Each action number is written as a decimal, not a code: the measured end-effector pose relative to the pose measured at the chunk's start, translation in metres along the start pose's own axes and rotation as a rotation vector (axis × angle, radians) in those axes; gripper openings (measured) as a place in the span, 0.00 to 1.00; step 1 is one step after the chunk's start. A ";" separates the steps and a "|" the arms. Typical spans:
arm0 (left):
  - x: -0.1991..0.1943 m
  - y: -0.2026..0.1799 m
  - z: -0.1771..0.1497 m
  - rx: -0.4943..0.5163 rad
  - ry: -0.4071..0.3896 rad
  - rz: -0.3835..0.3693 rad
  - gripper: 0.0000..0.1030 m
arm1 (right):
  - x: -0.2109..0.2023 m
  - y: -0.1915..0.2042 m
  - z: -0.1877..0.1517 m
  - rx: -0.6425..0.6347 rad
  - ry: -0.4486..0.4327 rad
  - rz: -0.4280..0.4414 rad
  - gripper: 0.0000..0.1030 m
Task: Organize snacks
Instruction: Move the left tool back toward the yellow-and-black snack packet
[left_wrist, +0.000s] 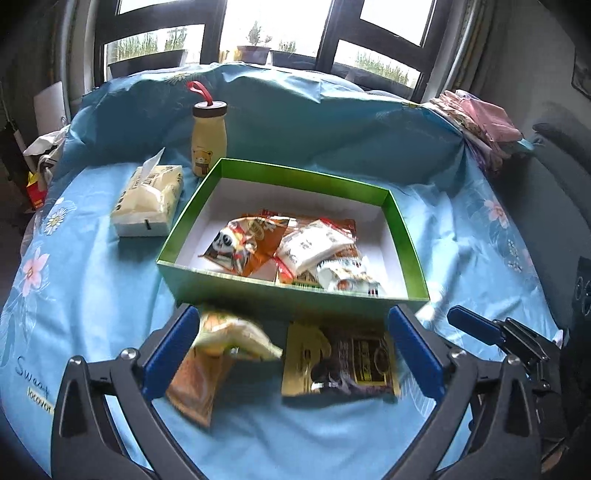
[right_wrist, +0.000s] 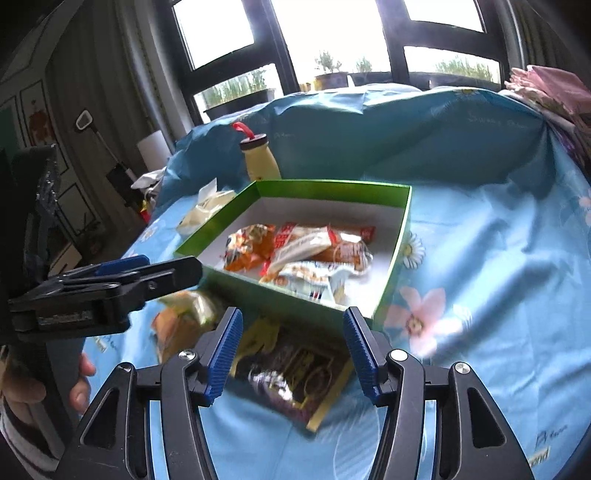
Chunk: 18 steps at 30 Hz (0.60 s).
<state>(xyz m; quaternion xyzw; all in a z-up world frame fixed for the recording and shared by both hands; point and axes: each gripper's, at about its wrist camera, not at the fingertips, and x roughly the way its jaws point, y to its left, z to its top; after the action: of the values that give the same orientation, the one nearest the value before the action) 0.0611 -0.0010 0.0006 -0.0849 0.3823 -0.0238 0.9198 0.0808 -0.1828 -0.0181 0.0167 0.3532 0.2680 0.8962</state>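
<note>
Blue floral bedsheet (left_wrist: 92, 266) before a window, upper frame; green box (left_wrist: 258, 295), mid-frame, already holding several snack packets (left_wrist: 280, 245); dark-and-yellow packet (right_wrist: 291, 387) on the sheet just below the box's near wall, long axis slanting toward lower right; right gripper (right_wrist: 291, 354) nearer, half open, straddling it, gripping nothing; left gripper (left_wrist: 291, 354) wide open, empty, an orange packet (left_wrist: 195, 384) by its left finger.

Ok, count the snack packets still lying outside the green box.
2. An orange packet lies on the blue cloth before the box's left corner; a dark yellow-edged packet lies beside it, before the box's front wall. Others may be hidden.
</note>
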 end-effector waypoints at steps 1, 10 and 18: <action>-0.004 -0.001 -0.003 0.003 -0.002 0.002 0.99 | -0.002 0.000 -0.003 0.003 0.002 0.001 0.56; -0.025 0.015 -0.034 -0.067 0.037 -0.012 0.99 | -0.019 -0.005 -0.028 0.035 0.043 -0.006 0.56; -0.025 0.025 -0.062 -0.174 0.127 -0.071 0.99 | -0.021 -0.013 -0.053 0.091 0.089 0.003 0.56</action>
<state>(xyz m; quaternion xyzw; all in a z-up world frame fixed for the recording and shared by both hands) -0.0011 0.0172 -0.0296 -0.1762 0.4370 -0.0284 0.8816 0.0402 -0.2128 -0.0474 0.0461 0.4046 0.2533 0.8775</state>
